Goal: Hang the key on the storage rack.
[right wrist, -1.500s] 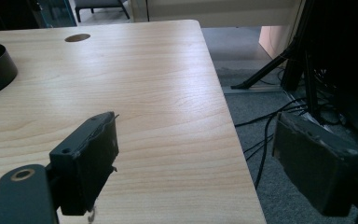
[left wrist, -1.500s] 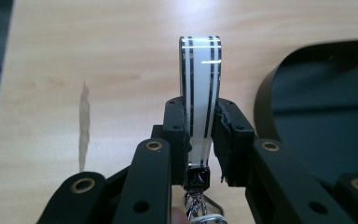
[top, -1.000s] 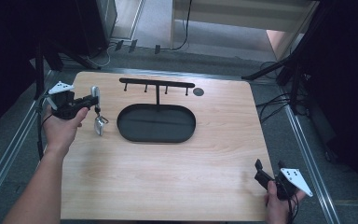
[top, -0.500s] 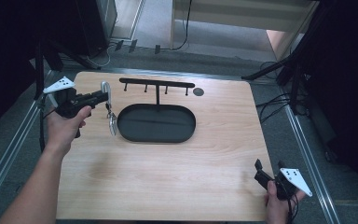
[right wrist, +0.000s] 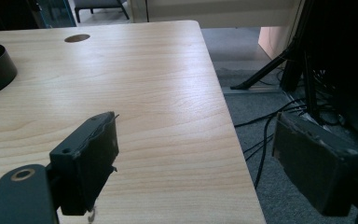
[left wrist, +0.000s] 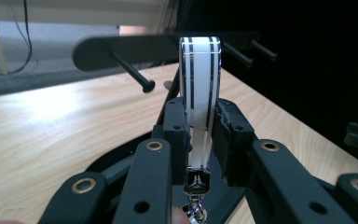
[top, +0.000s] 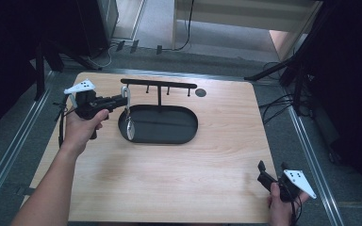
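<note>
High view: the left gripper [top: 122,100], clamped on a white strap keychain with black stripes [top: 127,110], hangs it over the left rim of the black oval tray [top: 188,129], near the black peg rack [top: 158,84]. Open wooden tabletop [top: 169,179] lies nearside.

Left gripper view: strap upright between the jaws, below the pegs.

Right gripper view: the right gripper [right wrist: 196,163], jaws apart, straddles the table's right edge.
</note>
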Demonstrator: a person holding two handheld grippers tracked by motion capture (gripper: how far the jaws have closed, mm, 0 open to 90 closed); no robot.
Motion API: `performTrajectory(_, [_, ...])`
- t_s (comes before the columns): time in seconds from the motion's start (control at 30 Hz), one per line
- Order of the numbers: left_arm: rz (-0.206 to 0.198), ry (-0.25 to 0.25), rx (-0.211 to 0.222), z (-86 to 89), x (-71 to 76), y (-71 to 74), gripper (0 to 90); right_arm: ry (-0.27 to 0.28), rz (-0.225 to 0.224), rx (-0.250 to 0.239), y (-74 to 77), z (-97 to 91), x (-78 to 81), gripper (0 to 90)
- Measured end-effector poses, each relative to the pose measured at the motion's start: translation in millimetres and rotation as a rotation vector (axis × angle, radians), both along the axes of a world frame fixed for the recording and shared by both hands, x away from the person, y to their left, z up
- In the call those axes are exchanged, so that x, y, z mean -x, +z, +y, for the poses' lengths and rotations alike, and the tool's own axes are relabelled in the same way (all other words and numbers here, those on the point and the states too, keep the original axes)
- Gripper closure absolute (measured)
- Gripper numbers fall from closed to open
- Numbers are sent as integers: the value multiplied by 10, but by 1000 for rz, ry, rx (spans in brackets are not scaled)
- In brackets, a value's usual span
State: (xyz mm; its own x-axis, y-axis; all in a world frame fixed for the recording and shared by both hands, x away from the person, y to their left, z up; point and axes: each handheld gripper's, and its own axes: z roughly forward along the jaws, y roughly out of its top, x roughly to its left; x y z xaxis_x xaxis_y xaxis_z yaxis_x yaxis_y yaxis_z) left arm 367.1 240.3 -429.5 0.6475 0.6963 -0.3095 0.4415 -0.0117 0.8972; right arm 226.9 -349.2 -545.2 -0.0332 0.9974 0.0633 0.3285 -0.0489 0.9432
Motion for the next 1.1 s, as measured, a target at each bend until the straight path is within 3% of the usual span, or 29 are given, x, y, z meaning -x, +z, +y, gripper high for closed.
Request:
performTrajectory(0.13, [12, 23, 23, -8, -66, -54, 763, -2, 0, -8, 0, -4, 4, 144])
performTrajectory(0.27, [29, 24, 6, -22, -120, -109, 763, 2, 3, -7, 0, -4, -2, 144])
performTrajectory(0.47, [41, 40, 63, 42, -184, -162, 762, 1, 1, -6, 0, -5, -1, 144])
performTrajectory(0.67, [52, 38, 73, 100, -228, -200, 760, 2, 0, 1, 0, 1, -1, 144])
performTrajectory(0.77, [64, 39, 118, 143, -258, -232, 756, 1, -1, 5, -1, 3, 0, 144])
performTrajectory(0.97, [73, 86, 121, 204, -304, -261, 766, 0, 0, 11, 0, 9, -2, 144])
performTrajectory(1.1, [73, 123, 65, 167, -313, -269, 733, 1, 3, 13, 0, 14, -4, 144])
